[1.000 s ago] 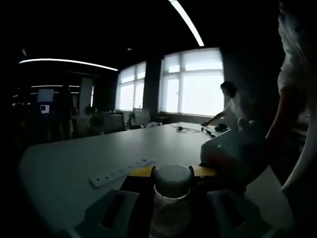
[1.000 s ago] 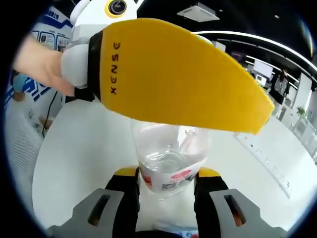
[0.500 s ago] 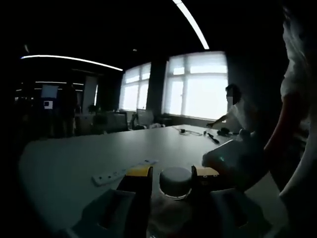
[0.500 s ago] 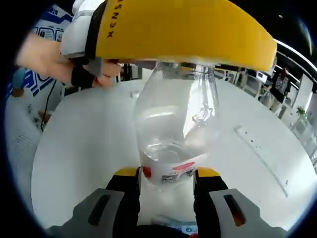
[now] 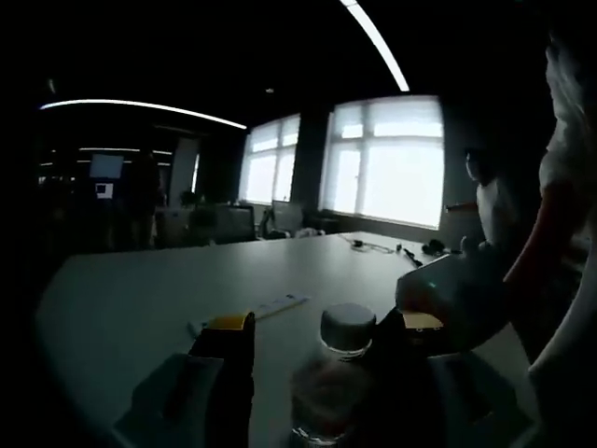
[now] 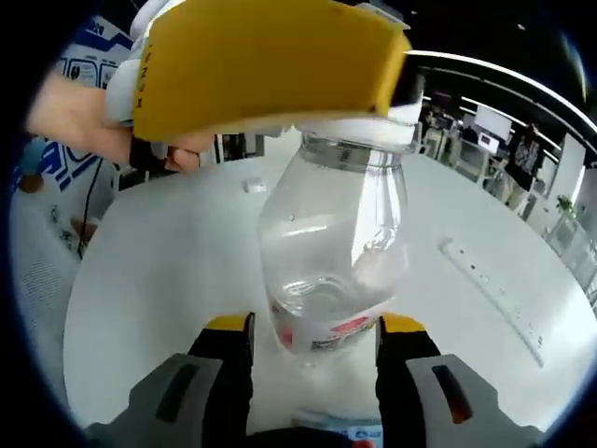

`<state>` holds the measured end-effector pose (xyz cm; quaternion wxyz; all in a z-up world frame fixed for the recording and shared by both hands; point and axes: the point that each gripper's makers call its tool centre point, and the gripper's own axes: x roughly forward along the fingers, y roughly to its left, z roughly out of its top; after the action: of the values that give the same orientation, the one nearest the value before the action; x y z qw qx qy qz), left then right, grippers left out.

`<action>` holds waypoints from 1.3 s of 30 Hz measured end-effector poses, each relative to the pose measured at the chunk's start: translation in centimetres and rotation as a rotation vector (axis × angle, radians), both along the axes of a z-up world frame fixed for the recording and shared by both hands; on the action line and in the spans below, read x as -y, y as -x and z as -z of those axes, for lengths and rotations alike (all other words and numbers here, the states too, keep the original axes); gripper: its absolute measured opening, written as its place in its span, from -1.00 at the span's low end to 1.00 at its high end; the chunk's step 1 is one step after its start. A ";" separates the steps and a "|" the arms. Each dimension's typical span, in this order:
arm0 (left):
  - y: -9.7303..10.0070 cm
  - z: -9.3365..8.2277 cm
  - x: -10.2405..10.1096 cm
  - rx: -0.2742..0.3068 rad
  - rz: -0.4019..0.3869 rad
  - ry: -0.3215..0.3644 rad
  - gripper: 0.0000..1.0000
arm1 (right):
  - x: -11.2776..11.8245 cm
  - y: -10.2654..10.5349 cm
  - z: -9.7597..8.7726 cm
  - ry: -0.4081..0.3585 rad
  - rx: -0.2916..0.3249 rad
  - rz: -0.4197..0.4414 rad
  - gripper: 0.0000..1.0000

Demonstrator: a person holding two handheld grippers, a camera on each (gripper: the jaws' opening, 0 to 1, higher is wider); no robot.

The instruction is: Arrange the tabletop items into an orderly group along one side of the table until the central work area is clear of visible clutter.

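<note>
The white table [image 6: 159, 280] spreads wide under both views; a person [image 5: 490, 210] stands at its far end by the windows; a power strip [image 6: 494, 299] lies well off to one side; the clear bottle [image 6: 331, 271], a little water in it, stands between the right gripper [image 6: 315, 331] jaws, which are spread slightly clear of its label; the left gripper [image 6: 270, 70] comes over it, jaws parted around the cap [image 5: 348, 327]; a hand [image 6: 84, 121] holds that gripper.
</note>
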<state>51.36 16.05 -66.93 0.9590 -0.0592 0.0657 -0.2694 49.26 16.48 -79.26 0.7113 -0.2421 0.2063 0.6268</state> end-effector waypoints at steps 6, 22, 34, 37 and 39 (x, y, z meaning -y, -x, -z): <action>0.6 0.0 -0.4 -0.019 -0.009 0.010 0.30 | 0.1 -0.1 -0.6 -0.011 -0.003 -0.001 0.23; 2.0 -0.1 -0.2 -0.056 -0.021 0.004 0.46 | 1.1 0.6 -1.8 -0.005 -0.018 -0.019 0.68; 3.5 -0.5 0.3 -0.084 -0.023 -0.034 0.52 | 2.9 0.6 -3.3 -0.011 -0.006 -0.004 0.76; 3.8 -0.8 0.4 -0.085 -0.031 -0.035 0.52 | 3.6 0.6 -3.7 -0.013 -0.002 0.003 0.77; 3.9 -0.9 0.4 -0.088 -0.038 -0.046 0.52 | 4.1 0.6 -3.9 -0.010 0.005 0.004 0.77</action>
<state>47.42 15.66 -66.00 0.9612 -0.0503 0.1130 -0.2466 48.64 12.43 -75.33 0.7143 -0.2395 0.2021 0.6258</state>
